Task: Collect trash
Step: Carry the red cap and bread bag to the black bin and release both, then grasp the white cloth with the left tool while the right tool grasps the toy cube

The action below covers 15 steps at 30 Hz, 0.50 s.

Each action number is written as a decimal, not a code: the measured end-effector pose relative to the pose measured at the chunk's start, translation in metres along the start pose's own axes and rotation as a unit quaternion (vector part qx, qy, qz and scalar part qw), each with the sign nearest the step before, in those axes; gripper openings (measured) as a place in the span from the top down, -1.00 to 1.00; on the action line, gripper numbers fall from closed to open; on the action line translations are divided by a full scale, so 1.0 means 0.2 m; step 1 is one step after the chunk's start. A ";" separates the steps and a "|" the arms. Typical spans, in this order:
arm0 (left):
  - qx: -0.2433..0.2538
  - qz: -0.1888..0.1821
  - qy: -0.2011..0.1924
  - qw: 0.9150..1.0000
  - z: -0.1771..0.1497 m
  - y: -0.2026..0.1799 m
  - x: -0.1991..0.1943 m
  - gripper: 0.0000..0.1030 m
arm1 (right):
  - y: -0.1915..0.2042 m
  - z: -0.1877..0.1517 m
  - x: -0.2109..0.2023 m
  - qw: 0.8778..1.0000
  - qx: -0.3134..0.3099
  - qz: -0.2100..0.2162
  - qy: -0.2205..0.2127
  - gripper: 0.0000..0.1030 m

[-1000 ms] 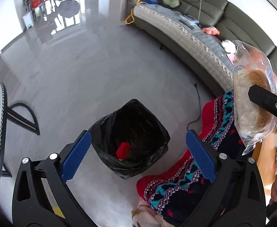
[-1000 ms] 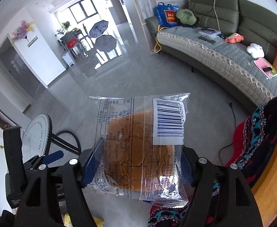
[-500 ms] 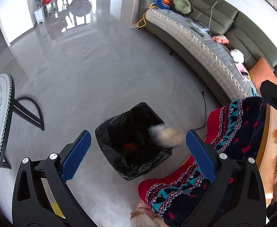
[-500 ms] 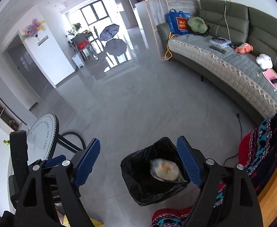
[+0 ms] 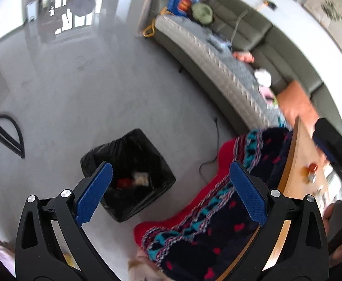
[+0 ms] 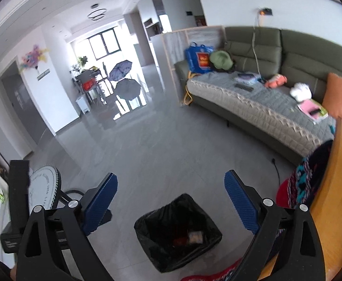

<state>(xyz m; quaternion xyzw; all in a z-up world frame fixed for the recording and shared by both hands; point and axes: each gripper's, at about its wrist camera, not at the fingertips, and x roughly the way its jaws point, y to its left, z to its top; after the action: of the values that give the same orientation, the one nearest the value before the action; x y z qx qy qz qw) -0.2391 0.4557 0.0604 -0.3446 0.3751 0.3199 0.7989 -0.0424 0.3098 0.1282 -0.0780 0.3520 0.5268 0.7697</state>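
My right gripper (image 6: 171, 201) is opening with nothing between its jaws, and my left gripper (image 5: 171, 187) is open and empty too. The bread pack (image 6: 195, 237) lies in the bin (image 6: 161, 253), below both. I judge the next trash is on the table (image 5: 297, 164) to my right, nearer the right gripper.

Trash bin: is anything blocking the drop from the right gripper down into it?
Nothing visible. The right gripper, jaws opening and empty, looks down past bare floor at the trash bin, whose mouth is uncovered. A wrapped bun and a red item already lie inside.
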 end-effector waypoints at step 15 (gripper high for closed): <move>0.173 -0.075 0.024 0.982 -0.17 -0.84 0.02 -0.88 | -0.61 -0.17 -0.55 0.990 0.111 -0.076 -0.037 -0.85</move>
<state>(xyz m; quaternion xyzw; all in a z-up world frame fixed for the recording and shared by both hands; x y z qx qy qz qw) -0.1218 0.3362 0.0932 -0.2361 0.4170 0.1811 0.8589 0.0257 0.1582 0.1415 0.0009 0.3730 0.4269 0.8238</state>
